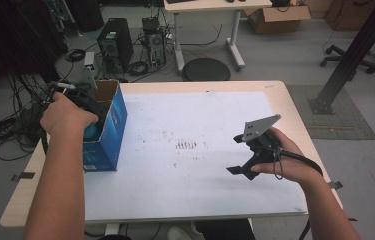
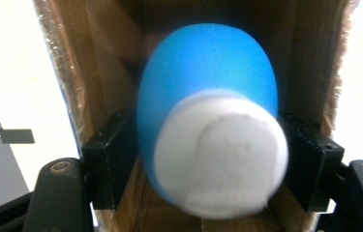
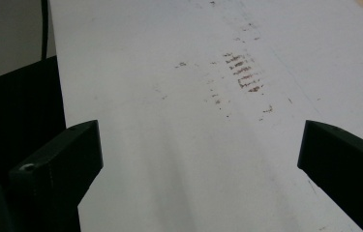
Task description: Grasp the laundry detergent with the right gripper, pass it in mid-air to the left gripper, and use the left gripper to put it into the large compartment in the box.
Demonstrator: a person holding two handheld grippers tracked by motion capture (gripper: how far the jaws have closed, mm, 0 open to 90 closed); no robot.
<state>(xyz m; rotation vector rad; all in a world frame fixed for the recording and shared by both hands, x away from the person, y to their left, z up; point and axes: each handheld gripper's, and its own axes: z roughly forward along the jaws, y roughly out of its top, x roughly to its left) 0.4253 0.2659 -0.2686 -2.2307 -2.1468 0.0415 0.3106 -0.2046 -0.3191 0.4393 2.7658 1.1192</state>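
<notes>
A blue bottle with a white cap (image 2: 213, 121) sits between the jaws of my left gripper (image 2: 208, 159), which is shut on it inside the open cardboard box (image 2: 97, 63). Seen from above, the blue box (image 1: 109, 125) stands at the table's left edge and my left gripper (image 1: 89, 107) reaches into its top, a bit of the blue bottle (image 1: 93, 131) showing under the hand. My right gripper (image 1: 241, 156) hovers over the white sheet at the right, jaws wide apart and holding nothing. In the right gripper view its jaws frame bare white sheet (image 3: 193, 145).
A white sheet (image 1: 190, 150) with small brown smudges (image 1: 186, 145) covers most of the table. Beyond the far edge are computer towers (image 1: 115, 42), cables, a round black stool (image 1: 206, 69) and another table. A black post (image 1: 350, 55) rises at the right.
</notes>
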